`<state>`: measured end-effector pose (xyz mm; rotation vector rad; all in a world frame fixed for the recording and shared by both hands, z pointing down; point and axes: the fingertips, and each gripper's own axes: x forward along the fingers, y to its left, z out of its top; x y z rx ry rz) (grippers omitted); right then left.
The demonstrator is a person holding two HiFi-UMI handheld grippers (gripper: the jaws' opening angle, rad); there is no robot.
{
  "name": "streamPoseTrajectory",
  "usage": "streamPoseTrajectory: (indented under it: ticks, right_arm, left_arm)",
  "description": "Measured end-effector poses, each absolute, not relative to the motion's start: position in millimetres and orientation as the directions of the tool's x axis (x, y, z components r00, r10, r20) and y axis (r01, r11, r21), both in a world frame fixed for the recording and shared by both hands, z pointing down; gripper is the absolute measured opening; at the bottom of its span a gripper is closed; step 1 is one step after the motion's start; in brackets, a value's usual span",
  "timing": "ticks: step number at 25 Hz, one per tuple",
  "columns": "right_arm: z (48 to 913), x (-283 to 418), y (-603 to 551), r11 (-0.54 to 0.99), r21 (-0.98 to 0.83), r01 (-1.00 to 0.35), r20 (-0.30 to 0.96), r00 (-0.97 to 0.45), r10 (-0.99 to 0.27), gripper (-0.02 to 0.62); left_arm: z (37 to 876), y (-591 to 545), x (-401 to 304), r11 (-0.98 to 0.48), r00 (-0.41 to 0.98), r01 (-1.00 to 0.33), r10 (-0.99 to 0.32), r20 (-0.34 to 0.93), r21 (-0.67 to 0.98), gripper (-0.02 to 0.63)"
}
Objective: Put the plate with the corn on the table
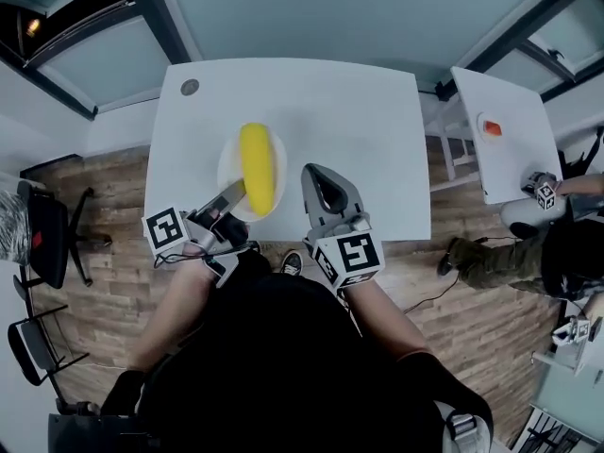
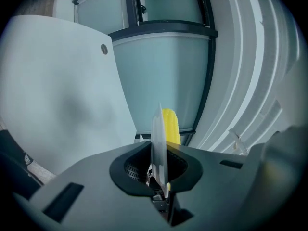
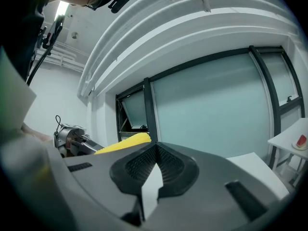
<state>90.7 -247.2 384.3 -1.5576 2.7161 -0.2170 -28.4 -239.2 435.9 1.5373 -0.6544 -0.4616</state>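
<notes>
A yellow corn cob [image 1: 257, 166] lies on a round white plate [image 1: 226, 173] over the near middle of the white table [image 1: 311, 102]. My left gripper [image 1: 236, 192] is shut on the plate's near-left rim. In the left gripper view the plate [image 2: 158, 138] stands edge-on between the jaws, with the corn [image 2: 170, 125] behind it. Whether the plate rests on the table I cannot tell. My right gripper [image 1: 319, 173] hovers just right of the plate, apart from it, jaws together. In the right gripper view the corn [image 3: 126, 142] shows beyond the left jaw.
A second white table [image 1: 505, 135] at the right carries a small red thing [image 1: 492, 127]. A person [image 1: 510, 253] sits beside it with another gripper [image 1: 545, 193]. Dark chairs [image 1: 47, 234] stand on the wooden floor at the left. A round grommet [image 1: 190, 87] marks my table's far-left corner.
</notes>
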Motion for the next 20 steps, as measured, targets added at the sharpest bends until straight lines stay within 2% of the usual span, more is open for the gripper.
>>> streamPoseTrajectory:
  ticks: [15,20]
  right_arm:
    - [436.9,87.3,-361.5,0.344,-0.097,-0.934,0.179,-0.357,-0.917,0.003]
    - [474.2,89.8,-382.9,0.322,-0.119,-0.939,0.237,-0.342,-0.909,0.003]
  left_arm:
    - [501.7,-360.5,-25.5,0.026,0.845,-0.179,-0.508,0.167,0.984,0.032]
    - [544.5,-398.6,-15.1,0.017,0.872,-0.129,-0.475,0.122,0.992,0.032]
